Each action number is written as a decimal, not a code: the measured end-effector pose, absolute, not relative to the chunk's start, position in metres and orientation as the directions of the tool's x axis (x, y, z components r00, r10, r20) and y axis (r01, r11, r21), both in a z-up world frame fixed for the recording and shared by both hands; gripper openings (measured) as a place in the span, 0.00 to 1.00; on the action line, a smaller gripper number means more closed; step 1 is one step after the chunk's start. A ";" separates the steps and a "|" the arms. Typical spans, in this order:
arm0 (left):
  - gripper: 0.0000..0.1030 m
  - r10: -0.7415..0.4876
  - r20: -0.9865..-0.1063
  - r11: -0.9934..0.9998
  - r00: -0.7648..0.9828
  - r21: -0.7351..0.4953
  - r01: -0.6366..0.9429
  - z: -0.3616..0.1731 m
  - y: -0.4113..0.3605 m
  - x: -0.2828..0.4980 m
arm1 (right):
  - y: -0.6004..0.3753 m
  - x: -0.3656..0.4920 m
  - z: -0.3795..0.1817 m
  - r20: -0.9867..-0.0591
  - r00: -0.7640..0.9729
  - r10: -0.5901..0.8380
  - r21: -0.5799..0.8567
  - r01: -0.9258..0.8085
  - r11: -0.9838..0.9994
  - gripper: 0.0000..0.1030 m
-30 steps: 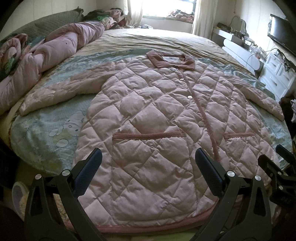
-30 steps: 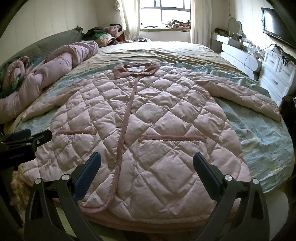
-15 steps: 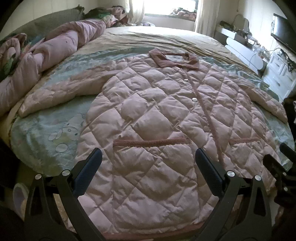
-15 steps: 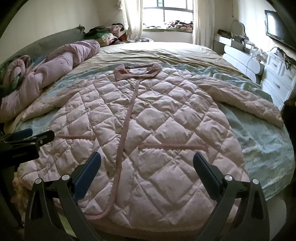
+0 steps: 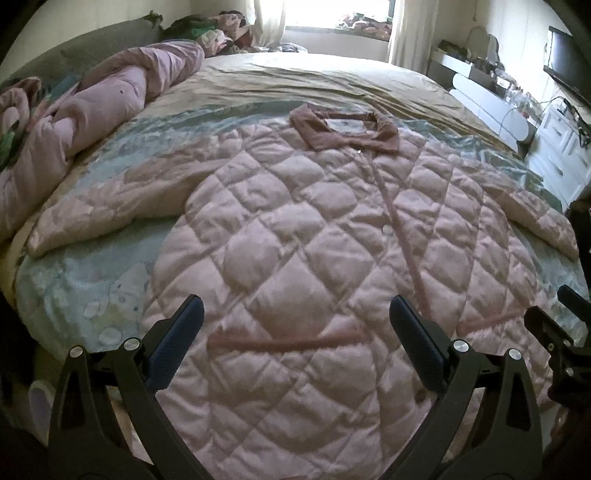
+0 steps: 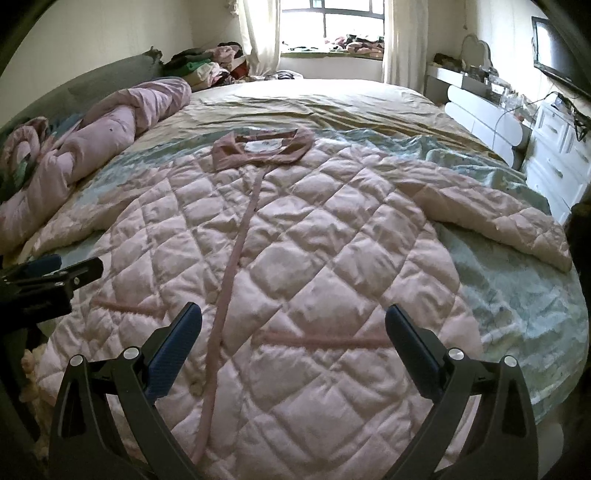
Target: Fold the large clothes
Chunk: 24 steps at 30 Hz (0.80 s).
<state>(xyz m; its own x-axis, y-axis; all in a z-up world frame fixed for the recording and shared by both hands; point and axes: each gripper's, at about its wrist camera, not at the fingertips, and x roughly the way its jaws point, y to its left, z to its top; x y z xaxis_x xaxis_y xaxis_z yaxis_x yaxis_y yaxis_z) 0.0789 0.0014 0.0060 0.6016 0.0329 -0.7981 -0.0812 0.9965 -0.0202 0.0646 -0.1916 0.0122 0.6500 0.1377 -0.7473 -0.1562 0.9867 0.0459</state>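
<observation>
Daylight from a curtained window (image 6: 328, 33) at the far end falls across a wide bed (image 6: 332, 107) dressed in a tan sheet, with a pale blue printed cover (image 5: 110, 273) spread over its near half. On that blue cover lies the pink quilted coat (image 5: 295, 258), front side up and laid out flat, its darker pink collar (image 5: 343, 129) pointing toward the window and its hem toward the cameras. Both sleeves are spread outward: one sleeve (image 5: 107, 214) runs toward the rolled pink duvet (image 5: 92, 122) bundled along the bed's left edge, the other sleeve (image 6: 498, 218) reaches toward the white dresser (image 6: 557, 151) on the right. A dark pink placket strip (image 6: 236, 258) runs down the coat's middle, and a trimmed pocket band (image 5: 288, 339) crosses each lower front panel. The left gripper (image 5: 295, 332) hangs above the lower part of the coat with its jaws spread wide and nothing between them; whether its fingers touch the fabric cannot be told. The right gripper (image 6: 293, 332) hangs likewise above the coat's lower front, jaws wide apart and holding nothing, the placket strip passing beside its left finger. Each gripper shows at the edge of the other's view. A pile of clothes (image 6: 207, 66) sits by the headboard (image 6: 92, 85), and a dark screen (image 6: 557, 51) hangs on the right wall.
</observation>
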 end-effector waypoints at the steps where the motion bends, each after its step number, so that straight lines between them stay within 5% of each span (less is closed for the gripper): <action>1: 0.91 0.033 -0.796 0.996 0.604 -0.020 -0.081 0.008 0.001 0.084 | -0.192 0.068 0.014 -0.745 0.654 0.133 0.041 -0.154 0.987 0.96; 24: 0.91 0.003 -0.808 0.998 0.588 -0.031 -0.048 0.012 -0.030 0.190 | -0.262 0.162 0.036 -0.701 0.713 -0.006 -0.005 0.004 1.000 0.96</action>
